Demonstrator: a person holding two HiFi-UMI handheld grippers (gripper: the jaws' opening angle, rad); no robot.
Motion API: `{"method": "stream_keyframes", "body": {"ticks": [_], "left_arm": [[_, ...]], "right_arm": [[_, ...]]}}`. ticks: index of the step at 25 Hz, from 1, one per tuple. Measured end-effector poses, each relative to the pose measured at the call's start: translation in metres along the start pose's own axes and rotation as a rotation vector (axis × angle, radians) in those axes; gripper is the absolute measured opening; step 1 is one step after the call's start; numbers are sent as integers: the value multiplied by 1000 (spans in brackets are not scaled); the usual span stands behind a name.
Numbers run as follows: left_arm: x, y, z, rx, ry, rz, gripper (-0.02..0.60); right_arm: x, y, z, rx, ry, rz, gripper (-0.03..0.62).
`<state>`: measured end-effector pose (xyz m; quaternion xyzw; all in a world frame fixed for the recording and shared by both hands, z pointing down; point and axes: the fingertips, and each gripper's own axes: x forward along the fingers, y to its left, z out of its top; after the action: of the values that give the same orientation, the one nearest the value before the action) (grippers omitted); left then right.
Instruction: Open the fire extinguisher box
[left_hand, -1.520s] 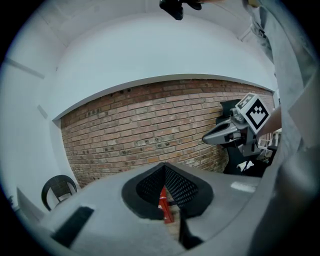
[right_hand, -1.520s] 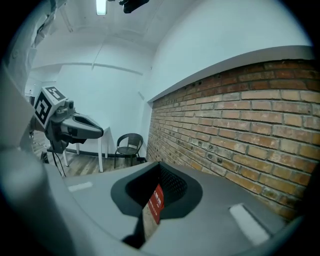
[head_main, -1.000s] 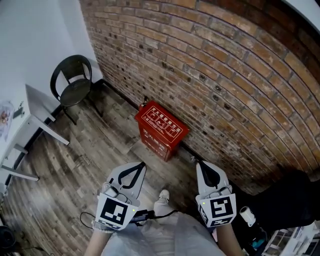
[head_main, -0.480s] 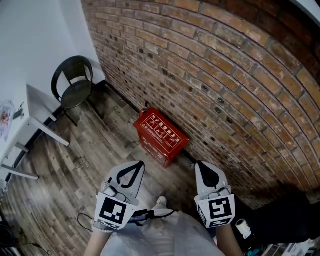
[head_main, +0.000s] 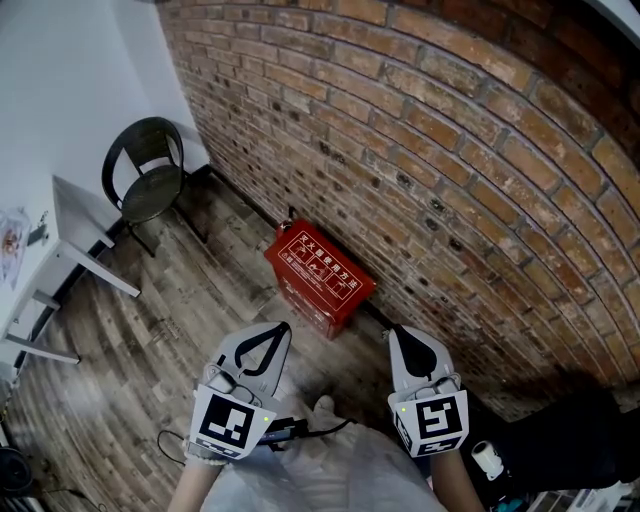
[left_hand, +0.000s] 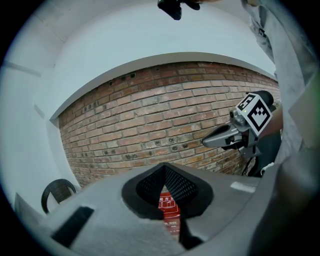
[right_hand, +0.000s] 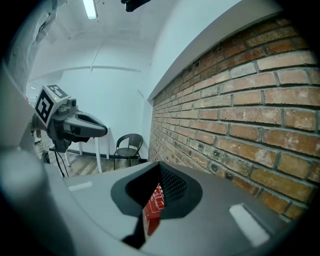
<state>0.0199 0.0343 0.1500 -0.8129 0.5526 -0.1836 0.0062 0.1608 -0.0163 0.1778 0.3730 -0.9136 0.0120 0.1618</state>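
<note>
The red fire extinguisher box (head_main: 318, 275) stands on the wooden floor against the brick wall (head_main: 450, 150), its lid down. Both grippers hover side by side short of it and touch nothing. My left gripper (head_main: 278, 330) is shut and empty, its tips aimed at the box's near left side. My right gripper (head_main: 397, 335) is also shut and empty, to the right of the box. In the left gripper view a strip of the red box (left_hand: 169, 210) shows through the notch of the closed jaws. The right gripper view shows the same box (right_hand: 152, 210) through its notch.
A black chair (head_main: 150, 170) stands in the far left corner beside a white table (head_main: 70, 240). A dark bag (head_main: 570, 420) lies at the right by the wall. A cable (head_main: 175, 440) runs on the floor near my shoe (head_main: 322, 408).
The view has drifted a little toward the wall, and the box now sits slightly lower and nearer to both grippers. Both grippers stay shut.
</note>
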Motion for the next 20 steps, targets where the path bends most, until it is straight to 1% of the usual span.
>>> {"method": "stream_keyframes", "body": {"ticks": [7,14,20], "left_arm": [[6,2,1,-2,2,-10,-2],[17,10,-5,-27,10,-29,-2],[26,18,-12,-30,22,-48,-2]], "right_arm": [[2,-7,-5,35,12,-27,8],[12,-8,-10,49,45,-28,8],[25,-6,-16,52,67,-21,8]]}}
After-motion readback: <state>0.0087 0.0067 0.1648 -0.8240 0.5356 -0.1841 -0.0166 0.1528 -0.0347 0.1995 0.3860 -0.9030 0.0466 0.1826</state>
